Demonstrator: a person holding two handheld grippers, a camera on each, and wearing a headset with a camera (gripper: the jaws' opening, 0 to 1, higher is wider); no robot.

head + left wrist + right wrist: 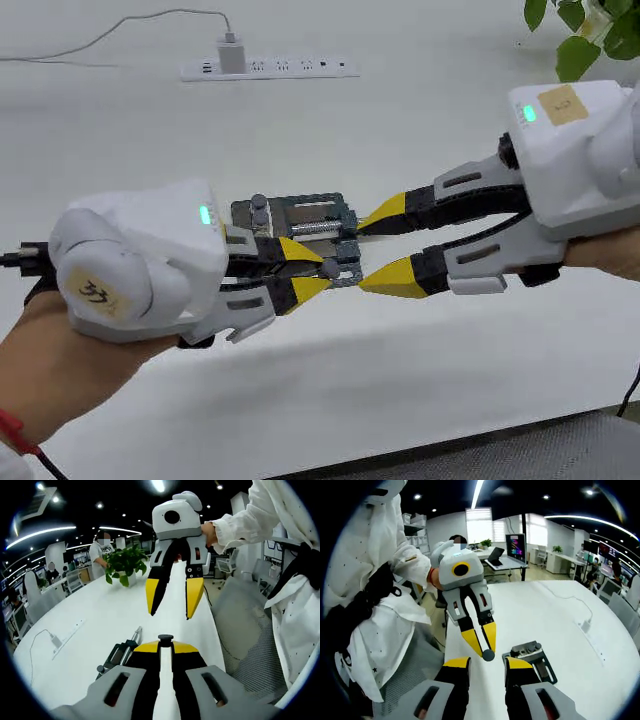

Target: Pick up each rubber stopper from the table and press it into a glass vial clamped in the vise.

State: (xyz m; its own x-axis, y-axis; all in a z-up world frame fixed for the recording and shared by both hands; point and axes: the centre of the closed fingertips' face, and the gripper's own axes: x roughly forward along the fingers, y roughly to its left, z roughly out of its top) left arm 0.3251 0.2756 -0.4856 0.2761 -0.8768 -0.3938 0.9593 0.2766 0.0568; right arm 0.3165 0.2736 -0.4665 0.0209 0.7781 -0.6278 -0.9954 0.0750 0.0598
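Observation:
My left gripper [326,270] is shut on a small dark rubber stopper [332,269], which sticks out past its yellow tips. In the left gripper view the stopper [165,638] sits on top of the closed tips. My right gripper [363,255] faces it from the right, open, with one jaw above the stopper and one below it, not touching. In the right gripper view the stopper [488,655] hangs just beyond my open tips [486,664]. The grey metal vise [300,222] lies flat on the table behind both grippers. I cannot make out a glass vial in it.
A white power strip [270,68] with a plugged charger and cable lies at the back of the white table [420,130]. Green plant leaves [585,35] hang in at the back right. The table's front edge runs along the bottom right.

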